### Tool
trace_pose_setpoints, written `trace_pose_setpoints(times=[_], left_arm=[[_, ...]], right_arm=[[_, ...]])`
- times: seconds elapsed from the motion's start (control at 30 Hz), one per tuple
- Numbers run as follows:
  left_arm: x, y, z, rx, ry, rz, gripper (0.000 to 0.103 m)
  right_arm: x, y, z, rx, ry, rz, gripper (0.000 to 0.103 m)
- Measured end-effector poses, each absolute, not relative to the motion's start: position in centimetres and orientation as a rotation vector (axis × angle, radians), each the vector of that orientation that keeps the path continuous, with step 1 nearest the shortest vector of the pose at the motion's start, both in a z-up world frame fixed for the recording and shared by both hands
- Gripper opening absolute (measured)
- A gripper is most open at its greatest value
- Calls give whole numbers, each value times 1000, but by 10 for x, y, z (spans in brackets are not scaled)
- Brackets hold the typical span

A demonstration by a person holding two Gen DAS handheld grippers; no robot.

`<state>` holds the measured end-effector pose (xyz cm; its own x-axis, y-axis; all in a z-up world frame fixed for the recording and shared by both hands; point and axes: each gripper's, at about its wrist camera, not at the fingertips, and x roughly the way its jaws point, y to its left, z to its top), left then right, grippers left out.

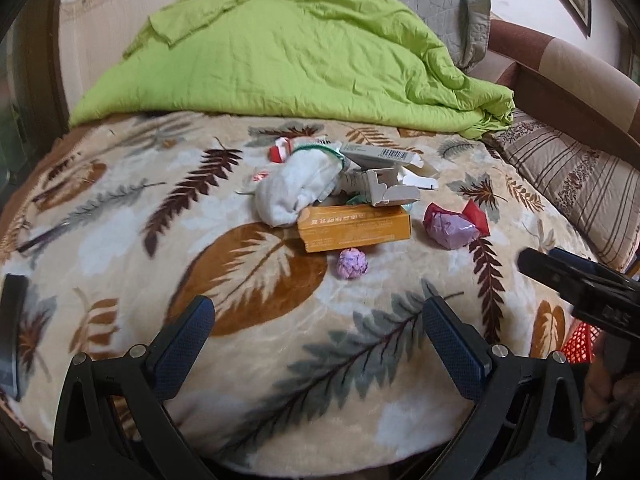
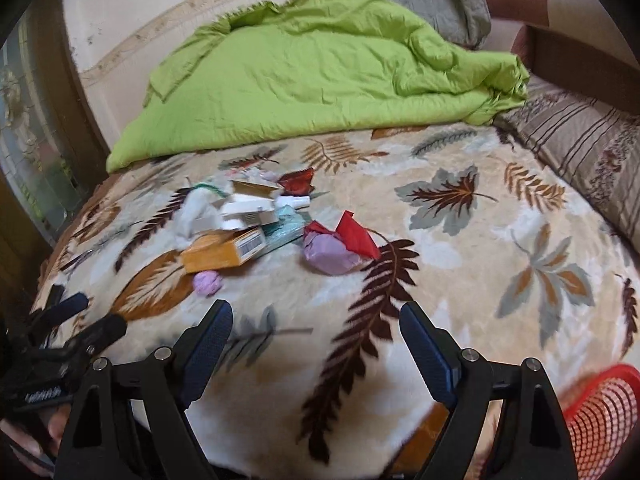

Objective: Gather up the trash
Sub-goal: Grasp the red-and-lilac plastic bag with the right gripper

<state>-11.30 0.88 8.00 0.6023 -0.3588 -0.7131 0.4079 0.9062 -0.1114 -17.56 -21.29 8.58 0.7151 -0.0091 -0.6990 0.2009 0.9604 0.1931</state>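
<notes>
Lying in a loose heap on the leaf-print blanket (image 1: pixel 120 208), the trash sits far from us, about mid-bed: one orange box (image 1: pixel 354 228), two white cartons (image 1: pixel 384 186) propped on each other, one white cloth bundle (image 1: pixel 296 188), one small purple paper ball (image 1: pixel 352 264) just near of the box, and one larger purple-and-red wrapper (image 1: pixel 456 226) to its right. A small red-and-white scrap (image 1: pixel 280 150) lies at the far left edge of the heap. We hold our left gripper (image 1: pixel 318 328) wide and empty, aimed at the paper ball, probably because it is the nearest loose piece. Our right gripper (image 2: pixel 316 334) is also wide, holding nothing, pointing toward the wrapper. One red mesh basket (image 2: pixel 600 412) waits at the near right, likely where we drop things. One green quilt (image 1: pixel 280 52) is bunched beyond the heap.
</notes>
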Motion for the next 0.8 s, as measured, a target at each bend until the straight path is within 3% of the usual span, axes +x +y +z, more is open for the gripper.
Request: trace_pose_setpoints(times=[0.37, 0.4, 0.43, 0.57, 0.63, 0.67, 0.77, 0.8], left_arm=[[-58, -30, 46, 100, 863, -455, 92], [-55, -32, 42, 101, 872, -452, 87], [-51, -33, 38, 100, 882, -453, 82], [-43, -40, 24, 120, 910, -460, 62], [-42, -41, 20, 113, 917, -476, 53], [-42, -41, 19, 112, 915, -484, 50], [-50, -46, 22, 128, 893, -522, 25], [-54, -48, 23, 139, 881, -531, 24]], right_arm=[[-84, -250, 38, 369, 861, -145, 88], [-80, -250, 35, 364, 867, -153, 86], [-75, -251, 31, 360, 881, -160, 74], [-71, -245, 25, 361, 890, -120, 62], [-73, -236, 29, 316, 880, -104, 49], [-74, -233, 30, 297, 878, -105, 46], [-82, -226, 38, 255, 843, -104, 42], [-84, -226, 41, 250, 828, -105, 42]])
